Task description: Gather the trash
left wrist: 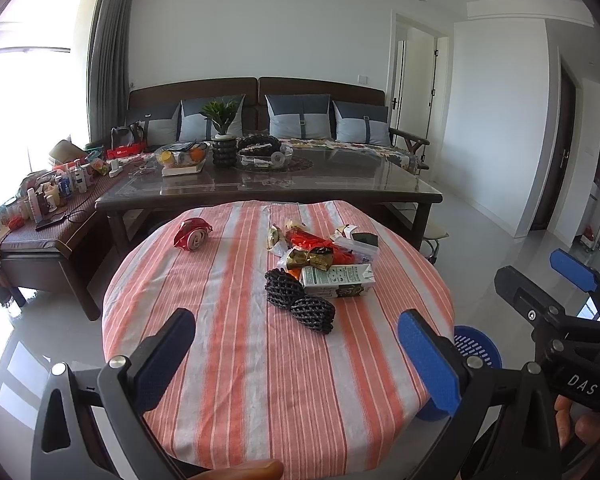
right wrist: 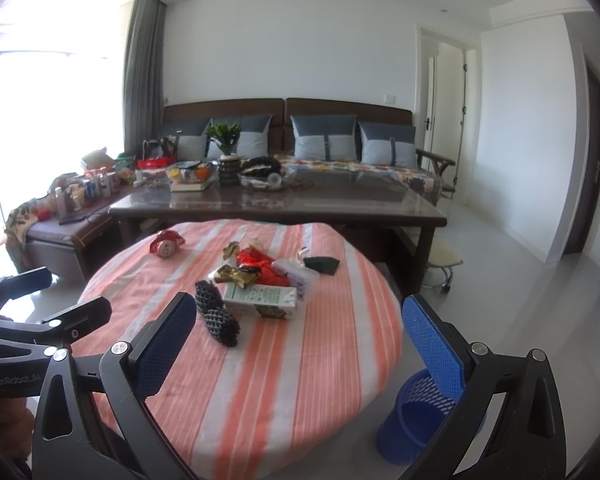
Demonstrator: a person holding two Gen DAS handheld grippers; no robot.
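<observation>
A round table under a striped orange cloth [left wrist: 236, 360] [right wrist: 280, 380] carries the trash. A crushed red can [left wrist: 192, 235] [right wrist: 166, 243] lies alone at the far left. A heap sits mid-table: a green-white carton [left wrist: 338, 280] [right wrist: 260, 298], black foam netting [left wrist: 300, 300] [right wrist: 216, 316], a red wrapper [left wrist: 312, 242] [right wrist: 260, 264] and a gold wrapper [left wrist: 312, 258] [right wrist: 236, 274]. My left gripper [left wrist: 298, 360] [right wrist: 60, 296] hovers open over the near edge. My right gripper [right wrist: 300, 340] [left wrist: 548, 280] is open beside it. Both hold nothing. A blue mesh basket [left wrist: 476, 348] [right wrist: 416, 416] stands on the floor at the table's right.
A dark glass-topped coffee table [left wrist: 300, 188] with bowls and a potted plant stands right behind the round table, and a sofa behind that. A bench [left wrist: 40, 236] with bottles is at the left. A small stool [right wrist: 444, 260] sits at the right on open grey floor.
</observation>
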